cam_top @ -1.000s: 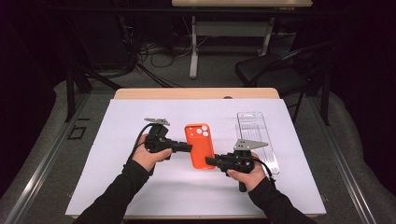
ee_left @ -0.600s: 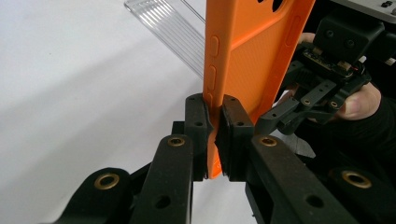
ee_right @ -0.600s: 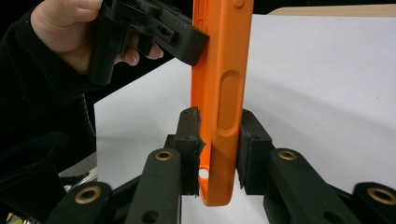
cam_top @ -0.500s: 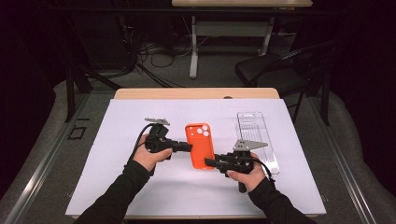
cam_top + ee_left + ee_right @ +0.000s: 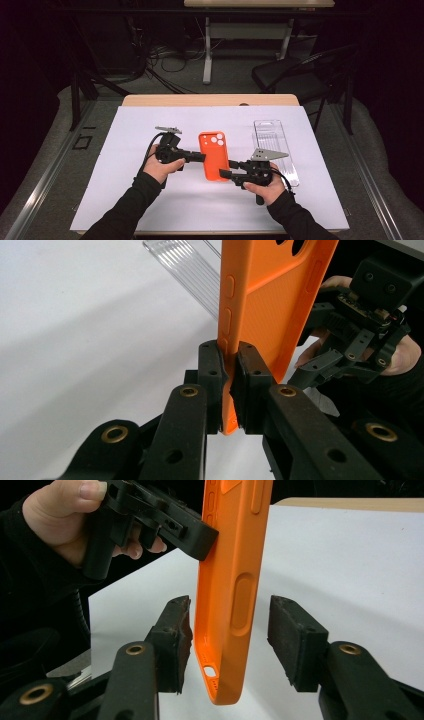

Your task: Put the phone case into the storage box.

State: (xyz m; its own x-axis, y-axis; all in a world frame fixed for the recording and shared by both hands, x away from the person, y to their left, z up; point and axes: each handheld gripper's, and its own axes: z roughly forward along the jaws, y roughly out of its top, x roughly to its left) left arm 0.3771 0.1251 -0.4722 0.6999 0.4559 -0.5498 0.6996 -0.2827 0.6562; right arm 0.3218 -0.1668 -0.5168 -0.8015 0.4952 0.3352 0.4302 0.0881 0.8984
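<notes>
Bare white table [image 5: 125, 200] lies open across the left and bottom of the high view. At centre the orange phone case [image 5: 214, 155] blocks the middle; the clear plastic tray [image 5: 272, 135] occupies the right side.

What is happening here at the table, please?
A person works with a gripper in each hand over a table covered by a white sheet. The left gripper is shut on one long edge of an orange phone case, holding it up. The right gripper is open, with its jaws on either side of the case's lower end and a gap showing on the right side. A clear plastic tray lies on the sheet, to the right of the case in the high view.
</notes>
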